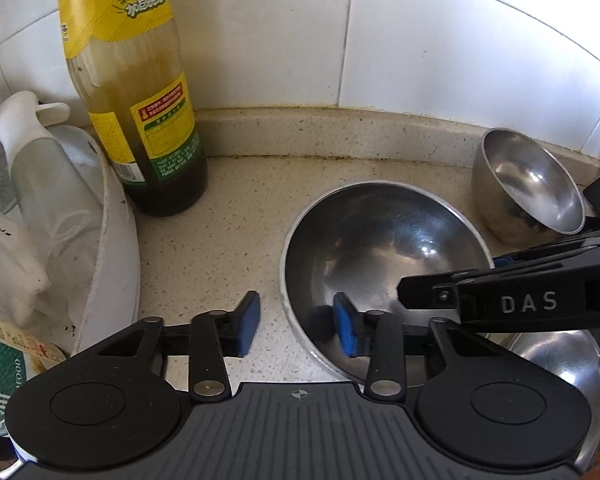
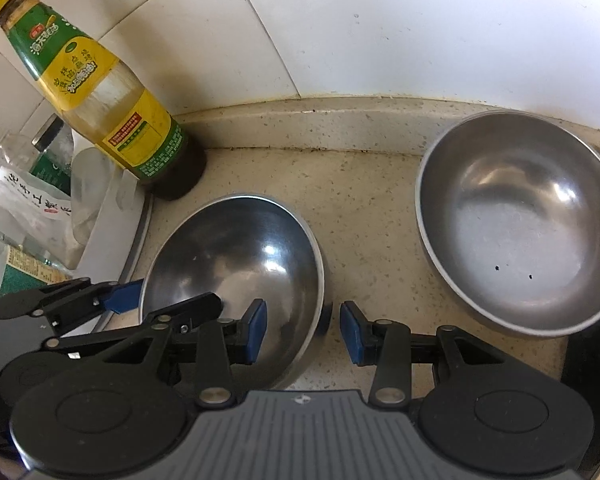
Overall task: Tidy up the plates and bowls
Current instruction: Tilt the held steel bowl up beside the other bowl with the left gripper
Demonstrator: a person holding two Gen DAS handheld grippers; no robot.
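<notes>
1. Bowls: three steel ones show, none nested yet. The dark steel bowl (image 1: pixel 384 264) sits on the table (image 1: pixel 228 216), right of the sauce bottle (image 1: pixel 140 92) and apart from it.
2. Second bowl (image 2: pixel 516 220) stands further right of that bottle, near the tiled wall (image 2: pixel 380 28), with bare table between it and the dark bowl. In the left wrist view it looks small and far off.
3. A third steel bowl (image 1: pixel 560 364) peeks in at the low right edge of the left wrist view (mostly hidden, can't tell how it sits).
4. Left tool (image 1: pixel 298 326): jaws wide apart, straddling the dark bowl's near rim, one pad inside and one outside. Nothing pinched.
5. Right tool (image 2: pixel 303 330): also wide open, astride the same bowl's rim on the side away from the bottle; holds nothing.
6. Progress, my read: early. Bowls are w/in reach but separate; stacking is left. No plates visible in either view.
7. White basin (image 1: pixel 112 248) w/ bags sits left of the bottle, untouched.
</notes>
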